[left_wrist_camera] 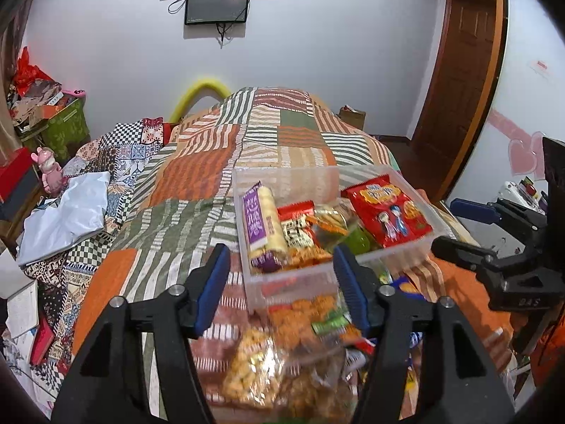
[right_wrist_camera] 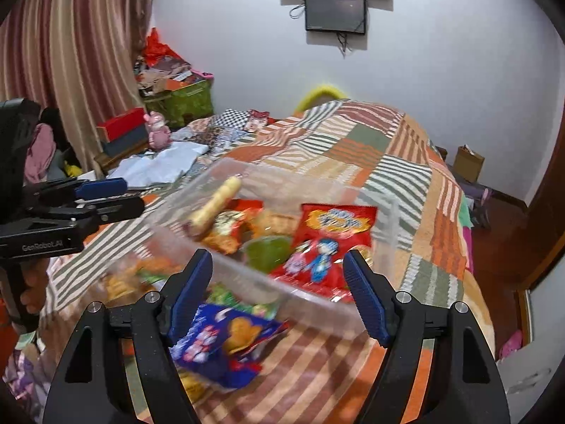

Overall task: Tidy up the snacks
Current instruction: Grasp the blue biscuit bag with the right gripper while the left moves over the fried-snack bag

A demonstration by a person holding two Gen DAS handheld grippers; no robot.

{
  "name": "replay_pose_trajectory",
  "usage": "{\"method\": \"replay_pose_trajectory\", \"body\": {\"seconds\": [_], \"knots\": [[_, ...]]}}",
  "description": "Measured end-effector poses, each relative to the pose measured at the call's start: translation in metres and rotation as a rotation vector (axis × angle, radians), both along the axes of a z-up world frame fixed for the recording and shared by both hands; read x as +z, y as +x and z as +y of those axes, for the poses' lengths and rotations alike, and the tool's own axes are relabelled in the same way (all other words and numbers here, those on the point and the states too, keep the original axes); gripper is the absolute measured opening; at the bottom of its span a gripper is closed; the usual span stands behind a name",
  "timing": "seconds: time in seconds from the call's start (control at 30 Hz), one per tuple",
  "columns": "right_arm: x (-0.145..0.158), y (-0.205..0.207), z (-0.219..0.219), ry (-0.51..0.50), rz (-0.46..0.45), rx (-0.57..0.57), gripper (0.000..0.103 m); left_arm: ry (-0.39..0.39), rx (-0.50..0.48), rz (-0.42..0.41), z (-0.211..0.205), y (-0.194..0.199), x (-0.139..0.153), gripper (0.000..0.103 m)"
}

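A clear plastic box (left_wrist_camera: 300, 284) sits on the patchwork bedspread and holds several snacks: a purple-and-cream roll (left_wrist_camera: 263, 228), a red chip bag (left_wrist_camera: 388, 213) and a green jelly cup (left_wrist_camera: 355, 238). Loose snack packets (left_wrist_camera: 282, 360) lie on the bed in front of it. My left gripper (left_wrist_camera: 282, 289) is open and empty above the loose packets, at the box's near wall. My right gripper (right_wrist_camera: 279, 296) is open and empty above a blue packet (right_wrist_camera: 226, 342), near the box (right_wrist_camera: 247, 282). The right gripper also shows in the left wrist view (left_wrist_camera: 455, 226).
The bed (left_wrist_camera: 219, 162) fills the middle. Clutter, a white bag (left_wrist_camera: 67, 212) and a pink toy (left_wrist_camera: 49, 169) lie at the left. A wooden door (left_wrist_camera: 459, 70) stands at the right. A screen (left_wrist_camera: 217, 3) hangs on the far wall.
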State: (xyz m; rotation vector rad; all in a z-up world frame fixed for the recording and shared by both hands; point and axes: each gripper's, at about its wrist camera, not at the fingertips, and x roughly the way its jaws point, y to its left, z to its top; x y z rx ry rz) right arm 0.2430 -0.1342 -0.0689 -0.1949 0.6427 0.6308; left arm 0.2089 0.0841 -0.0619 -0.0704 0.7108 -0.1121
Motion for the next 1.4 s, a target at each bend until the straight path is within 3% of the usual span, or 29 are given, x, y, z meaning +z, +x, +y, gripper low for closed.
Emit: {"method": "replay_pose_trajectory", "body": {"seconds": [0.13, 0.57, 0.77, 0.97, 1.17, 1.4], "knots": [[-0.007, -0.013, 0.006, 0.009, 0.010, 0.017, 0.083, 0.007, -0.014, 0.004, -0.004, -0.014, -0.004, 0.067], [-0.055, -0.007, 0.043, -0.043, 0.151, 0.066, 0.084, 0.063, -0.019, 0.040, 0.000, -0.032, -0.023, 0.074], [-0.064, -0.006, 0.032, -0.033, 0.187, 0.059, 0.087, 0.036, -0.030, 0.064, -0.005, -0.018, -0.028, 0.078], [-0.067, -0.016, 0.022, -0.045, 0.173, 0.045, 0.087, 0.019, -0.078, 0.148, -0.025, 0.008, -0.042, 0.079], [-0.071, -0.019, 0.008, -0.059, 0.179, 0.018, 0.087, 0.105, -0.097, 0.181, -0.042, 0.015, -0.059, 0.081], [-0.074, -0.019, -0.009, -0.041, 0.212, -0.016, 0.087, 0.123, -0.101, 0.193, -0.038, 0.009, -0.067, 0.084]]}}
